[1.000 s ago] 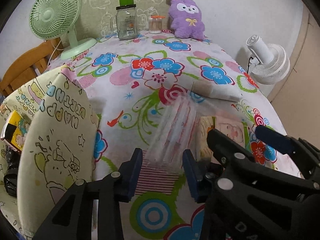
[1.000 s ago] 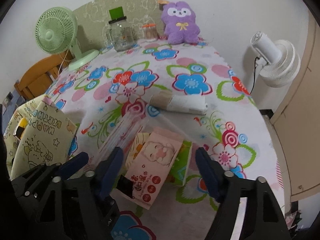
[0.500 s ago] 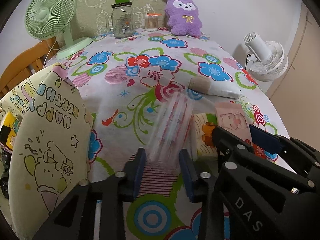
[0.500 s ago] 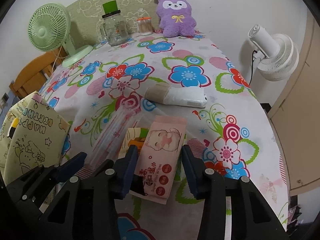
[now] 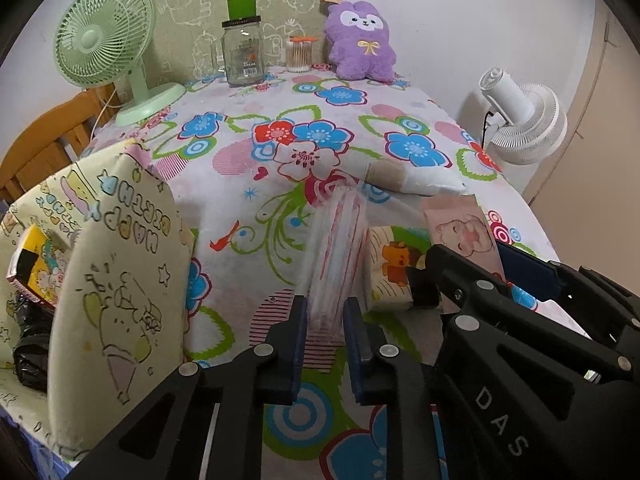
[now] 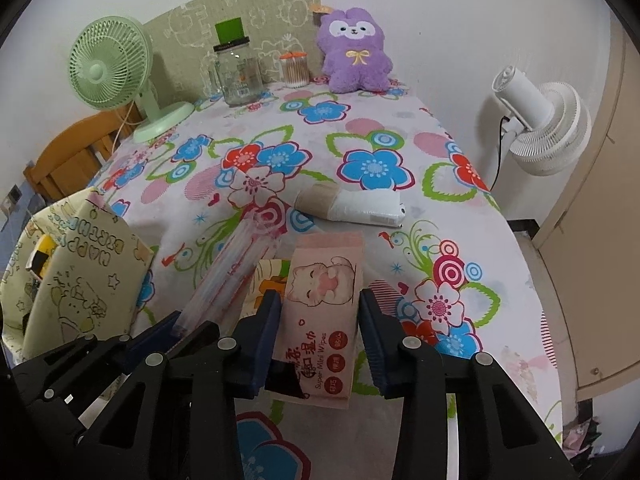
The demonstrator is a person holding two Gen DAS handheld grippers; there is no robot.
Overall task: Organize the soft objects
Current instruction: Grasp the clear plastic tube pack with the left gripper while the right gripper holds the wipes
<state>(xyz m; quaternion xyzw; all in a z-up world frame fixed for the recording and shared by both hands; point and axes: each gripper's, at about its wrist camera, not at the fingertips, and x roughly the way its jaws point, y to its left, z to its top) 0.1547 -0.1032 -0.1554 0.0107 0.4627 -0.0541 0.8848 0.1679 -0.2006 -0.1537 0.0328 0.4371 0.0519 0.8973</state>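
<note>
My left gripper (image 5: 325, 320) is shut on a clear plastic pack with red stripes (image 5: 340, 240), held up over the flowered table; the pack also shows in the right wrist view (image 6: 228, 276). My right gripper (image 6: 320, 320) is shut on a pink wet-wipes pack with a cat face (image 6: 324, 300), also in the left wrist view (image 5: 460, 228). Under them lies a yellow tissue pack (image 5: 390, 268). A white and beige roll pack (image 6: 352, 204) lies farther back. A cream gift bag (image 5: 112, 248) stands open at the left.
At the table's far end stand a green fan (image 5: 108, 44), a glass jar (image 5: 242, 52), a cotton-swab tub (image 5: 299, 54) and a purple plush (image 5: 360, 42). A white fan (image 6: 540, 128) stands off the right edge. A wooden chair (image 5: 44, 140) is at left.
Both grippers have closed: the left on the clear striped pack, the right on the pink wipes pack. Both packs have risen off the table.
</note>
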